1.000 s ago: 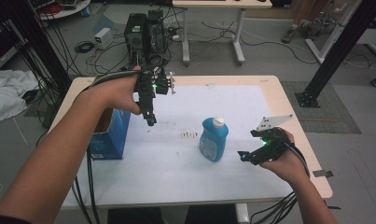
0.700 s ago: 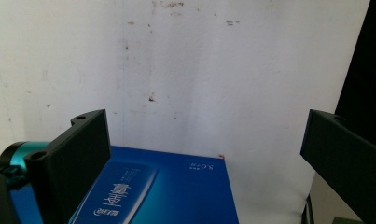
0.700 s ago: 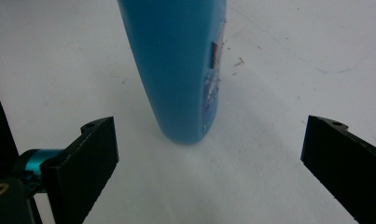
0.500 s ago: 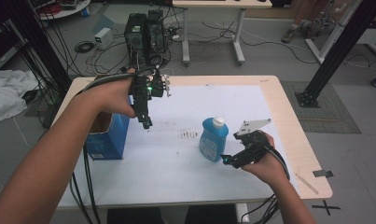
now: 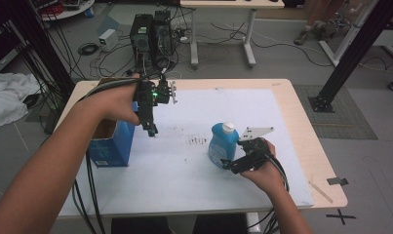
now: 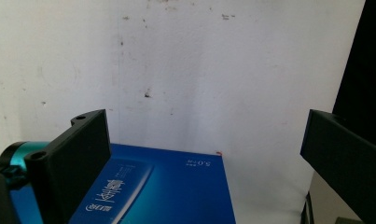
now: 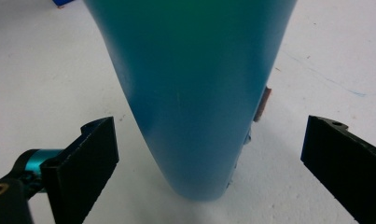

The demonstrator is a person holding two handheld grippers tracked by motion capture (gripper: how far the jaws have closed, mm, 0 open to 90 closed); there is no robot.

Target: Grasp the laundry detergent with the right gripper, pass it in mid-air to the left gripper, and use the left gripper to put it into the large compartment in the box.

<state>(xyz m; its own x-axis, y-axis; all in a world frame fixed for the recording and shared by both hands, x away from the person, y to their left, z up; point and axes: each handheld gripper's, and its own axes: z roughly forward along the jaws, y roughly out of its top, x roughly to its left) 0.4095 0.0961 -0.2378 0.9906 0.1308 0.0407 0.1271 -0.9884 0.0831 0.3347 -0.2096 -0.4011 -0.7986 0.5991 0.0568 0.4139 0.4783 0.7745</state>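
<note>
Your right gripper (image 5: 229, 165) has its jaws spread wide, flanking — not touching — the blue bottle (image 7: 190, 88), which stands upright on the white table (image 5: 184, 185), right of centre. Your left gripper (image 5: 151, 130) — jaws equally wide — hangs just beside the open blue box (image 5: 108, 146) at the table's left.

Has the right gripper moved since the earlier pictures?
Yes. The right gripper has come left toward the standing blue bottle, and its open jaws now flank the bottle's base.
</note>
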